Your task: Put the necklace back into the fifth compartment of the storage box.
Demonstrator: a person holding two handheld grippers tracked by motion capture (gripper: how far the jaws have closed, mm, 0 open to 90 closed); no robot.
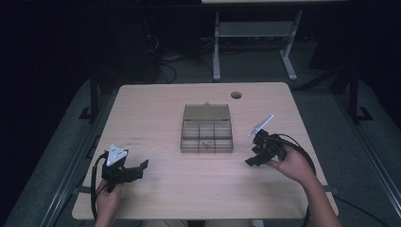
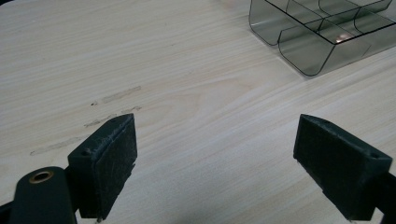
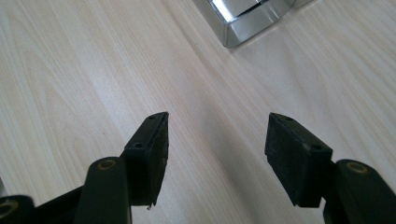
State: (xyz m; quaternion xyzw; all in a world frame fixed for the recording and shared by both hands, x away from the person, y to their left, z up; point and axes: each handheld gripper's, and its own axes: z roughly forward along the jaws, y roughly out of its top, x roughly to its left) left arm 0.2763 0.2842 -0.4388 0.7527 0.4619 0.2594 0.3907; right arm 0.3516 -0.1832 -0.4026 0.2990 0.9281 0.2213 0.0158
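Your left gripper (image 1: 134, 169) rests at the near-left of the wooden table (image 1: 156, 109), jaws spread wide and empty. Your right gripper (image 1: 253, 158) sits near-right, jaws likewise apart, holding nothing. Between them, farther back, stands an open clear compartment box (image 1: 207, 137) with a small reddish item (image 1: 206, 145) inside.

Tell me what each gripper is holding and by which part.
Nothing. The left gripper and right gripper are both open over bare table, apart from the compartment box.

Both grippers are black, with 2 padded fingers (image 2: 109, 163), brass-ringed screw holes, grey triangular plates and black cables.
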